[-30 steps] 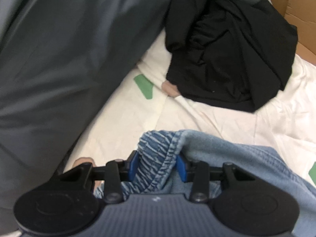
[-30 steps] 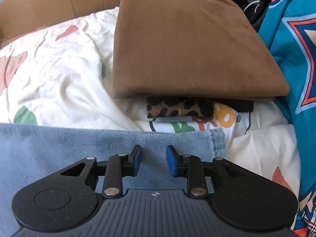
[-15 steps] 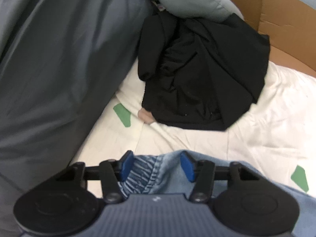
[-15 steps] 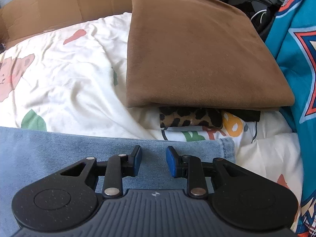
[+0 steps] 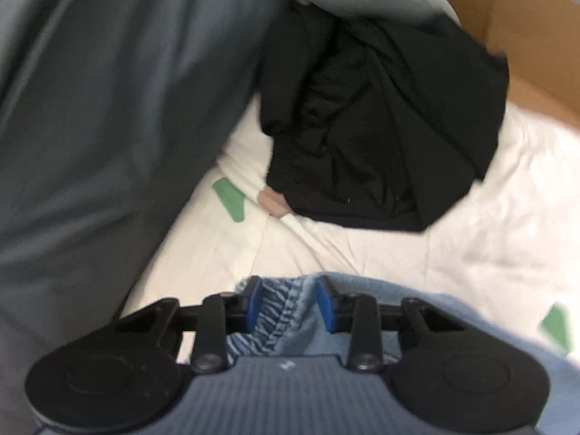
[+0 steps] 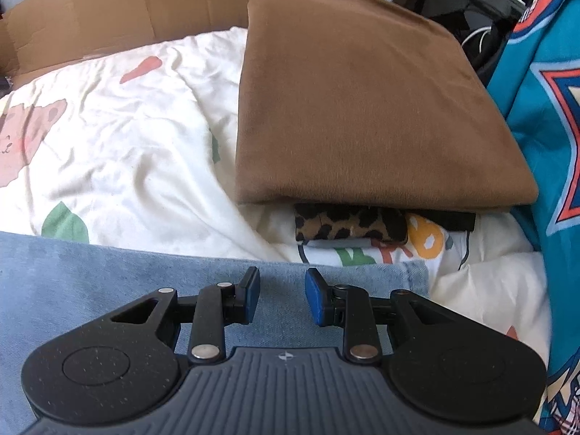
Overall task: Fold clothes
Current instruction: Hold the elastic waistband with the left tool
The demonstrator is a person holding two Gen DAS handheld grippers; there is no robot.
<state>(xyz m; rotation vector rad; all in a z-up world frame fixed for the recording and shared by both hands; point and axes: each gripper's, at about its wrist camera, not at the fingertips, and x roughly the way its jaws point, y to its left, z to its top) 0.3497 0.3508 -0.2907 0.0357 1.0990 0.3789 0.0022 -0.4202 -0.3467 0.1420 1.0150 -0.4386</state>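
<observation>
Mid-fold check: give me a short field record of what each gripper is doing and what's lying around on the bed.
left gripper: fingers spread, bunched elastic waistband of the denim garment between them, not clamped
right gripper: open, over flat denim near its hem
surface: white printed duvet
unfolded: black garment, crumpled
folded stack: brown blanket on leopard-print item
backdrop: cardboard

Light-blue denim garment (image 6: 145,275); brown folded cloth (image 6: 362,108) over leopard-print item (image 6: 348,223); black garment (image 5: 380,127); white bedsheet (image 6: 127,137) with green, red, orange motifs.
</observation>
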